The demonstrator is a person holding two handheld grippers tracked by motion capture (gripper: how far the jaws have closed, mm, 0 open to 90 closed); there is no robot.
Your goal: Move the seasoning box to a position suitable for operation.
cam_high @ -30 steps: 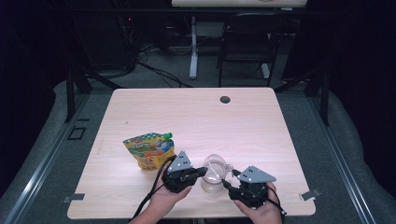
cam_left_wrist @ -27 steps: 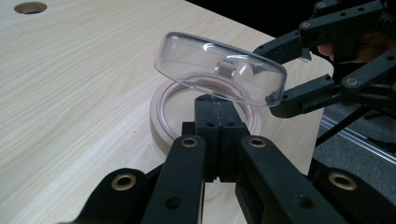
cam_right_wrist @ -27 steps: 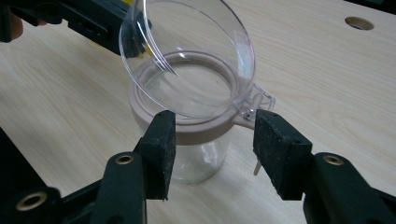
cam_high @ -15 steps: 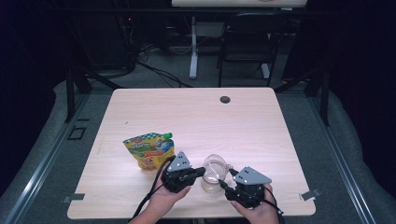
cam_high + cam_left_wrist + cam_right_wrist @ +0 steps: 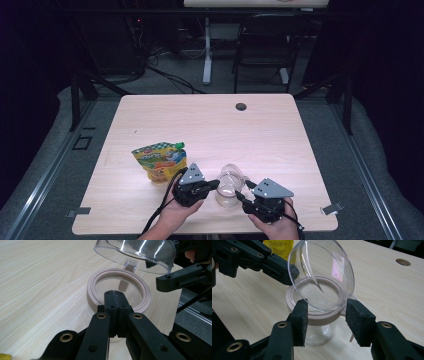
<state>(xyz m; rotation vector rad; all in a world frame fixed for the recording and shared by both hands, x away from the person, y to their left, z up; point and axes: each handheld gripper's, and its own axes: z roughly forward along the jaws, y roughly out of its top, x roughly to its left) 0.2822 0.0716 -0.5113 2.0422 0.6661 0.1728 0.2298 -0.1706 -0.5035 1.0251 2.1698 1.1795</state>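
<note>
**Two claws are working on a little jar with a flip lid**

A clear jar point(image 5: 228, 192) is standing on the surface point(image 5: 210, 125), right between the two claws. Its clear lid point(image 5: 322, 272) is tipped up on its hinge, so the pink ring point(image 5: 312, 315) around the mouth is showing.

The right claw point(image 5: 325, 317) is reaching in from the jar's near right side. Its jaws are spread wide, one on each side of the pink ring, and I am guessing it is getting ready to squeeze the jar so it is not sliding. One jaw looks close to the ring, but I cannot tell if it is touching.

The left claw point(image 5: 115, 293) is pinched tight with nothing between its jaws. Its tip is resting at the edge of the ring, maybe to keep the jar from tipping while the lid is up.

A yellow snack pouch point(image 5: 159, 160) is standing just behind the left claw, out of the way.

Compared with a second ago, the jar is staying in the same spot, and the right claw is sitting a little nearer the person
</note>
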